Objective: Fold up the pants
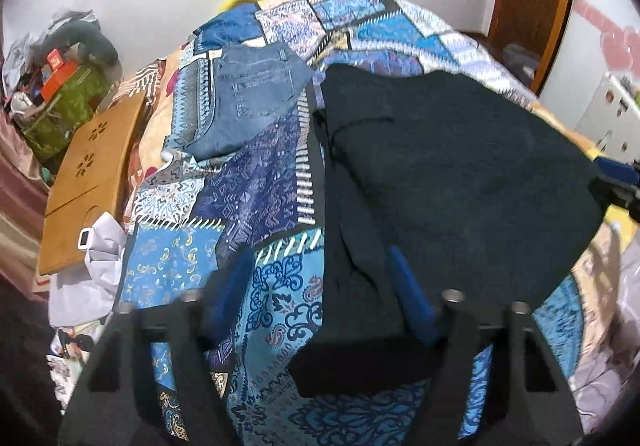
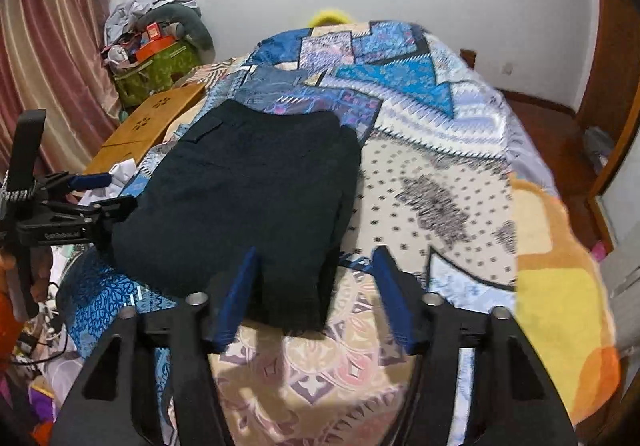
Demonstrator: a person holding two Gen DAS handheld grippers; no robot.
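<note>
My folded dark navy cloth pants [image 2: 248,198] flat on patchwork-quilted bed [image 2: 440,182], my left tongs [image 1: 320,286] apart straddling the pants' edge, my right tongs [image 2: 316,270] apart around the hem at 6 o'clock, folded blue jeans [image 1: 248,94] at 11 o'clock.

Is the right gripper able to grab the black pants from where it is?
Probably yes. The right gripper stands open with the near edge of the black pants between its fingers, and nothing lies in the way.

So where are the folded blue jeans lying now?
The blue jeans lie on the patchwork bedspread, beyond the black pants toward the wall, and next to the wooden lap desk.
</note>
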